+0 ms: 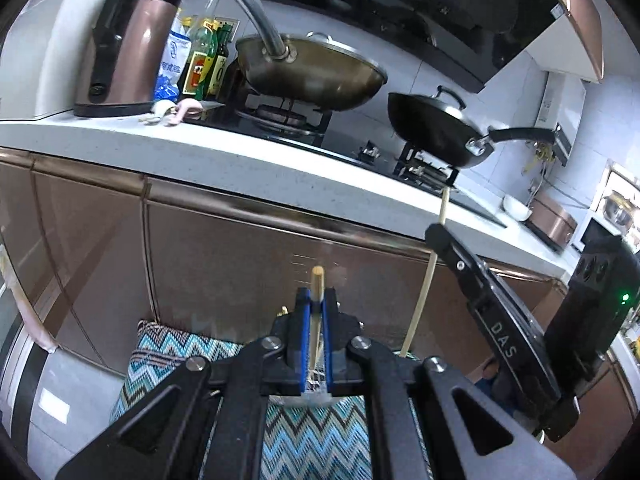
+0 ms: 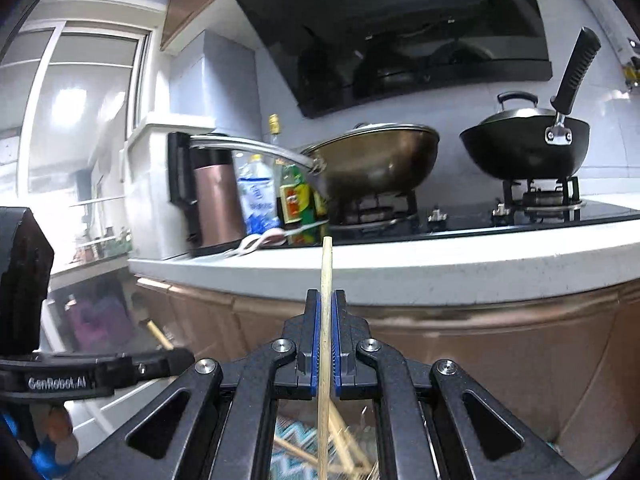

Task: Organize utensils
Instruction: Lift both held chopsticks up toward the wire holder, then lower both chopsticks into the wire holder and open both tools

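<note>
I am looking at a pale speckled worktop (image 2: 460, 256) that runs above brown cabinet fronts, with a black glass hob (image 2: 472, 220) set into it. At its left end stand a copper-coloured kettle (image 1: 128, 52), a white and blue bag (image 1: 172, 64) and a few bottles (image 1: 204, 60), with a pair of pink-handled scissors (image 1: 182, 110) lying near the front edge. On the hob's burners sit a lidded steel wok (image 2: 376, 160) on the left and a lidded black wok (image 2: 524, 148) on the right, while a white bowl (image 1: 516, 206) rests at the far right end.
</note>
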Available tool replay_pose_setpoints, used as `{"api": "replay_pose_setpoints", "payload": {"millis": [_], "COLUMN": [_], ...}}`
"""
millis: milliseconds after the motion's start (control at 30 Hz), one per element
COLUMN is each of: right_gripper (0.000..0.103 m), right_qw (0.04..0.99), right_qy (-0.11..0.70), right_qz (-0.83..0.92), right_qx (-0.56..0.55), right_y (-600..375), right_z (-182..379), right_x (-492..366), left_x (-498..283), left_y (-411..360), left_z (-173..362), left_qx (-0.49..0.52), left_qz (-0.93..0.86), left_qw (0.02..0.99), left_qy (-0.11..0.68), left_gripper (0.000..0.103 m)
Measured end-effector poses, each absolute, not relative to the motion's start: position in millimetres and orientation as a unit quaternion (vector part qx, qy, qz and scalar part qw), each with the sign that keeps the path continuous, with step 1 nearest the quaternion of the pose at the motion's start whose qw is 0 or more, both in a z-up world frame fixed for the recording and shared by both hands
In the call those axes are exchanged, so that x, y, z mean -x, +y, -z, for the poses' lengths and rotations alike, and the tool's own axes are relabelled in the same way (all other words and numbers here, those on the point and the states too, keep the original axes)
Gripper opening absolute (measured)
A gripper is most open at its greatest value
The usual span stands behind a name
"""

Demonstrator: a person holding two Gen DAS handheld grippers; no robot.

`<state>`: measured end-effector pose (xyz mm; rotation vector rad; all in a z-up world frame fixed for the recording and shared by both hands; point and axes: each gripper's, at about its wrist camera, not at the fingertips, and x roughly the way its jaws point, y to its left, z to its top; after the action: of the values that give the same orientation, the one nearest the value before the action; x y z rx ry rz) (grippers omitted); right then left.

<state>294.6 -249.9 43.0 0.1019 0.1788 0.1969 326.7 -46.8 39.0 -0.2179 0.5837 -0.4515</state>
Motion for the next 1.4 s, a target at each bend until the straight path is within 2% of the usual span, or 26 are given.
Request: {"api": "replay_pose_setpoints", "payload": {"millis": [433,900,1133,1300,1400], "right_gripper": [0.005,0.006,0.019,0.021,0.030], "right_qw": [0.989,0.988,0.987,0.987,0.988], "right_qy": [0.109,0.135,0.139,0.139,0.137], "right_qz": [-0.075,-0.054,-0.055,-0.051,-0.046], "right_qx": [-0.069,-0.055,-0.057,-0.058,-0.057], "right_y": [-264,-262,-264,-265,-267], "right_z": [20,53,49,42,35], "right_x": [-363,-365,-353,-339,-325], "left_x": [-393,-396,-393,-382,-372], "left_y": [-81,-86,-76,-66,-61], "left_z": [32,43,42,39,33], "left_qx": [0.085,0.083,0.093,0.099,0.095], "left_qz": [0.213,0.200,0.185,0.180,0.172], "left_qw": [0.913,0.911,0.912,0.913,0.918], "left_qy": [0.338,0.352,0.354,0.353,0.345], "left_gripper": [0.005,0.007,0.007,0.007,0.008]}}
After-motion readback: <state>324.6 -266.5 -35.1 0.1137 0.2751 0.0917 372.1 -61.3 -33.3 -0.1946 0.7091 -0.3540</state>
